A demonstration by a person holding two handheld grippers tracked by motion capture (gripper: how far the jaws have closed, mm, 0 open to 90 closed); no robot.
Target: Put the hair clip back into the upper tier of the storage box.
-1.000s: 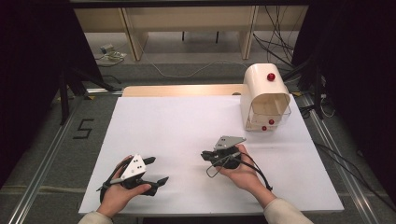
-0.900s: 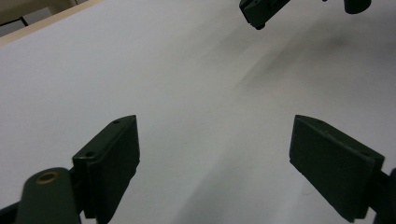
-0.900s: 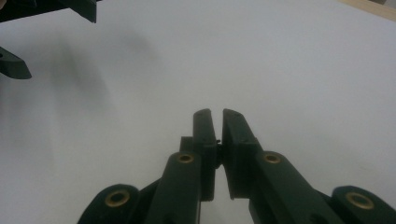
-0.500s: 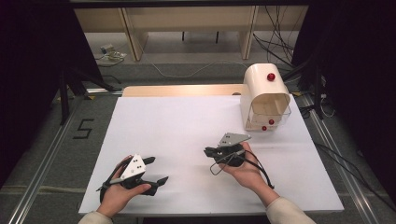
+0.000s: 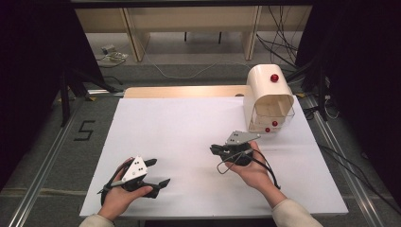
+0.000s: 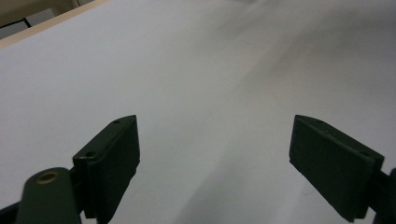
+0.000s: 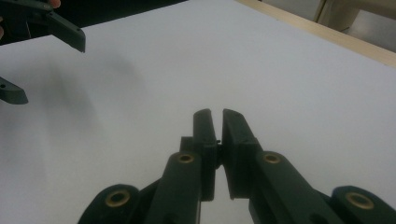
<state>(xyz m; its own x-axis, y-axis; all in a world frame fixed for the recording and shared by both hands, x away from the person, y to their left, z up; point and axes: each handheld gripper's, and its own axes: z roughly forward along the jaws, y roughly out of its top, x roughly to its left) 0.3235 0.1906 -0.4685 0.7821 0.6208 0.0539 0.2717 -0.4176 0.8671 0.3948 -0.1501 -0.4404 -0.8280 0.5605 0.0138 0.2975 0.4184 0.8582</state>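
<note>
The left gripper (image 5: 158, 174) was held low over the white table (image 5: 189, 123), near the front edge on the left. Its jaws were wide apart, and nothing was held between them. In the left gripper view, bare white table was seen in the big gap between the two black pads (image 6: 116, 158).

Further right, the right gripper (image 5: 213, 149) was held up off the table in the person's right hand (image 5: 253, 168). Its tips were pointed to the left, away from the box. Its jaws were pressed almost together, with just a thin slit left between them, and nothing was gripped.

Further right and further back, a cream box (image 5: 268, 97) with a round top was set near the right edge of the table. A red knob (image 5: 274, 78) was seen on its top, and small red buttons (image 5: 274, 124) low on its front. A clear flap seemed to cover the front, but this could not be told for sure.

The box was likely meant to be worked on next. To do that well, the right gripper would need to be turned toward the box and its jaws opened first. It should be brought in slowly and straight, so the light box is not pushed away.
</note>
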